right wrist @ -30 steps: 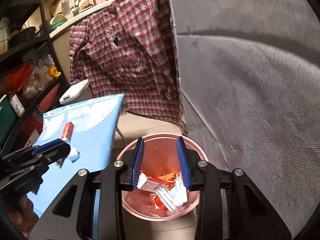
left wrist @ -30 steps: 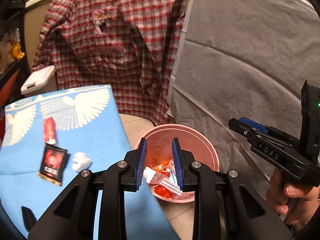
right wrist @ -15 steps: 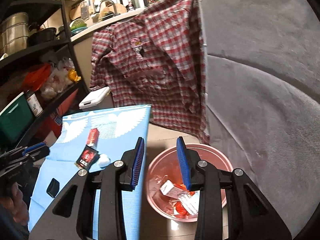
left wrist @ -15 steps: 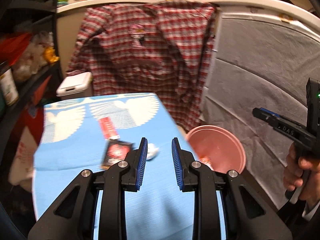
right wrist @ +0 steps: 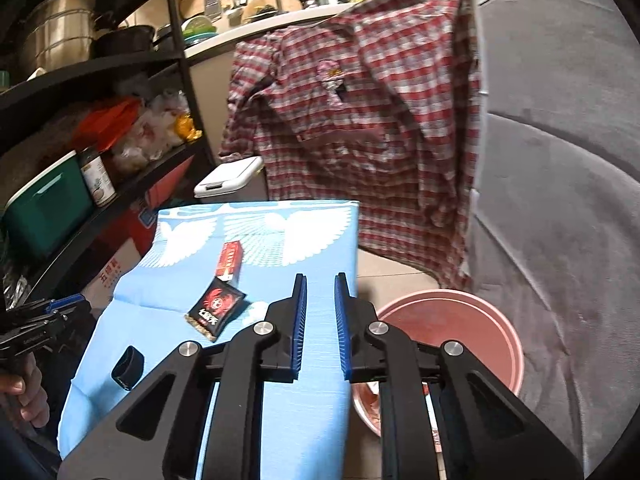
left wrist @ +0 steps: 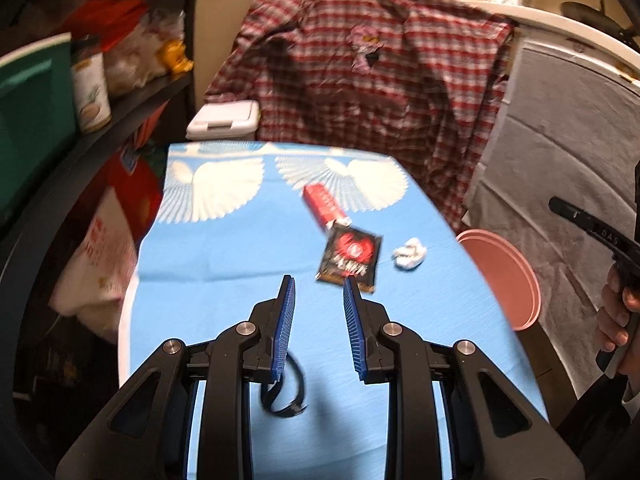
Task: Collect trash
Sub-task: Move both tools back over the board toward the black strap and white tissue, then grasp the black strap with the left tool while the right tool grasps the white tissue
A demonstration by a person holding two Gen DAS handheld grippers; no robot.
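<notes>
Some trash already lies in the pink bin [right wrist: 452, 320]; on the counter [left wrist: 248, 248] a red box [left wrist: 322, 206], black packet [left wrist: 349, 258], white wad [left wrist: 409, 254] and black loop [left wrist: 286, 392] wait; left gripper [left wrist: 319, 304] slightly spread, empty; right gripper [right wrist: 320, 300] has just been closing, holding nothing

Your left wrist view looks down from close over the surface's [left wrist: 240, 248] near edge toward the shirt [left wrist: 372, 80]. Your right wrist view faces the same way from its right edge. Both share the surface, shirt and bucket [right wrist: 452, 320].
</notes>
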